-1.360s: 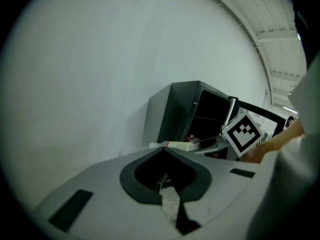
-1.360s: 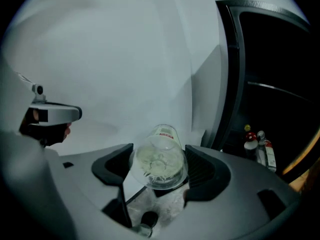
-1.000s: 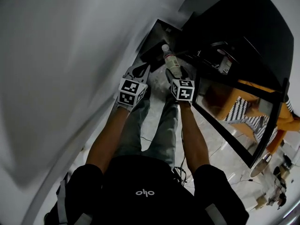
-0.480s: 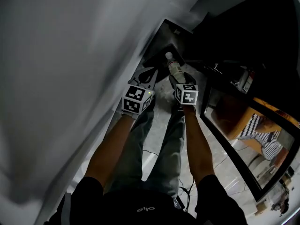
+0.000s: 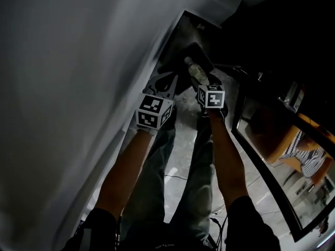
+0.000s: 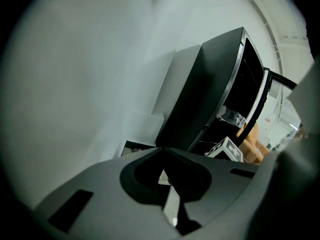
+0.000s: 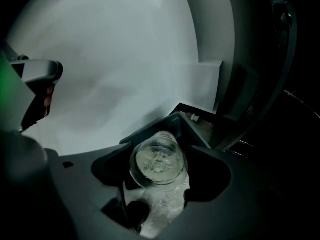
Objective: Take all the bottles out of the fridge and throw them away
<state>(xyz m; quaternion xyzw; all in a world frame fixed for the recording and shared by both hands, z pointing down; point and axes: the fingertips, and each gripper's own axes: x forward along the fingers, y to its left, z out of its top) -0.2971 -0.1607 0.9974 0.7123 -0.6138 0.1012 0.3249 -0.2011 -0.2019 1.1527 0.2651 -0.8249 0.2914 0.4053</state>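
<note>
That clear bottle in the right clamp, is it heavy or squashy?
The bottle looks like thin clear plastic, seemingly empty, so probably light and squashable. Its round, smooth body could slip or roll if the jaws loosen.

Dim home interior; black fridge (image 6: 210, 94), orange armchair (image 5: 275, 137) (striped cushion (image 5: 308, 158)); pale floor (image 5: 183, 156)

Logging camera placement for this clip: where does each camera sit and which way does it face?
Head view: on the person's head, looking steeply down; both forearms, legs, left gripper and right gripper with its bottle show.
Left gripper view: on the left gripper, looking along its shut, empty jaws towards the black fridge; the right gripper's marker cube shows.
Right gripper view: on the right gripper, looking down its jaws, shut on the bottle, towards a dark bin.
Shared: the bottle shows in all three.
</note>
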